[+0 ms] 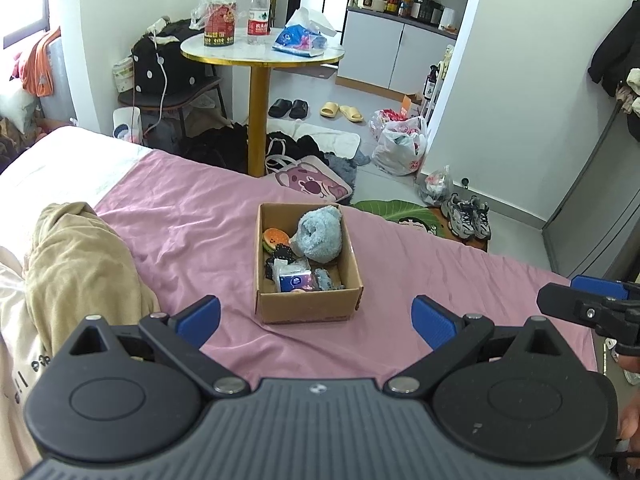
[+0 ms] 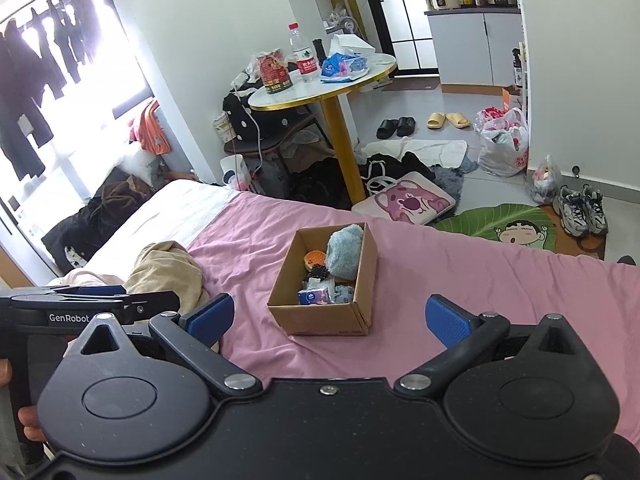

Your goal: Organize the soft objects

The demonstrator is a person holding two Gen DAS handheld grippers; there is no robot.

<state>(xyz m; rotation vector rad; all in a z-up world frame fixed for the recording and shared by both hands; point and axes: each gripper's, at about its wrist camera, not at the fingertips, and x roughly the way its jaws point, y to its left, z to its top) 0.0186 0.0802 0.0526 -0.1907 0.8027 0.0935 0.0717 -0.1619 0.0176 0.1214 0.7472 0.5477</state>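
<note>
Oddly enough, each camera catches what the other misses: the right wrist view takes in the bright window with dark clothes (image 2: 48,52) hanging across it, while the left wrist view shows a grey cabinet (image 1: 592,216) and a dark coat (image 1: 616,52) off to the right instead. Both see the cardboard box (image 1: 308,308) sitting on the pink bedsheet (image 1: 192,232), and inside it a fluffy blue plush (image 1: 320,236), an orange burger-like toy (image 1: 274,238), a black knobbly item (image 1: 282,252) and a blue tissue pack (image 1: 294,280) (its print is too small to read). A beige garment (image 1: 76,264) lies crumpled on the bed to the left of the box. The one clear bit of writing is "GenRobot" on the side of the left tongs (image 2: 96,298) as seen from the right wrist camera; the red label on the water bottle (image 2: 304,54) on the round tabletop (image 2: 360,80) can't be made out. The left tongs (image 1: 316,320) stand spread wide with nothing between the blue pads, hovering short of the box. The right tongs (image 2: 330,318) are likewise parted wide and empty, touching nothing, with the box just ahead of them.
</note>
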